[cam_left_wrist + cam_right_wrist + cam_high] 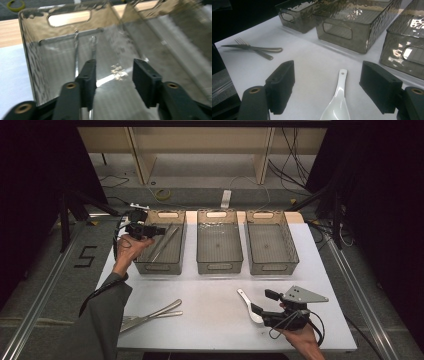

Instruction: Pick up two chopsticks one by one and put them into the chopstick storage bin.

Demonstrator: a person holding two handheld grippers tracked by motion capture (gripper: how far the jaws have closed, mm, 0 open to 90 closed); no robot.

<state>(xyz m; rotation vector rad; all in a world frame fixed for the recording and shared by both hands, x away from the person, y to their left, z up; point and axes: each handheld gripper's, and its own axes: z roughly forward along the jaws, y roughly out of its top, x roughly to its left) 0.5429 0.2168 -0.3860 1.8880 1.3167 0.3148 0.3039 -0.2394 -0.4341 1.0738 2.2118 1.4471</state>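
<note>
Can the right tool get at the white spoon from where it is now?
Probably yes. The right tool stands open just short of the white spoon, whose handle lies on the bare table between the jaws, with nothing in the way.

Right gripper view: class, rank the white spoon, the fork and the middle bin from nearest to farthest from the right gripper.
1. White spoon, on the table between the right gripper's open jaws.
2. Middle bin, ahead, past the spoon.
3. Fork, far left, crossed with a knife.

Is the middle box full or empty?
Empty. The middle box shows only its bare bottom, while the left box holds long metal utensils.
</note>
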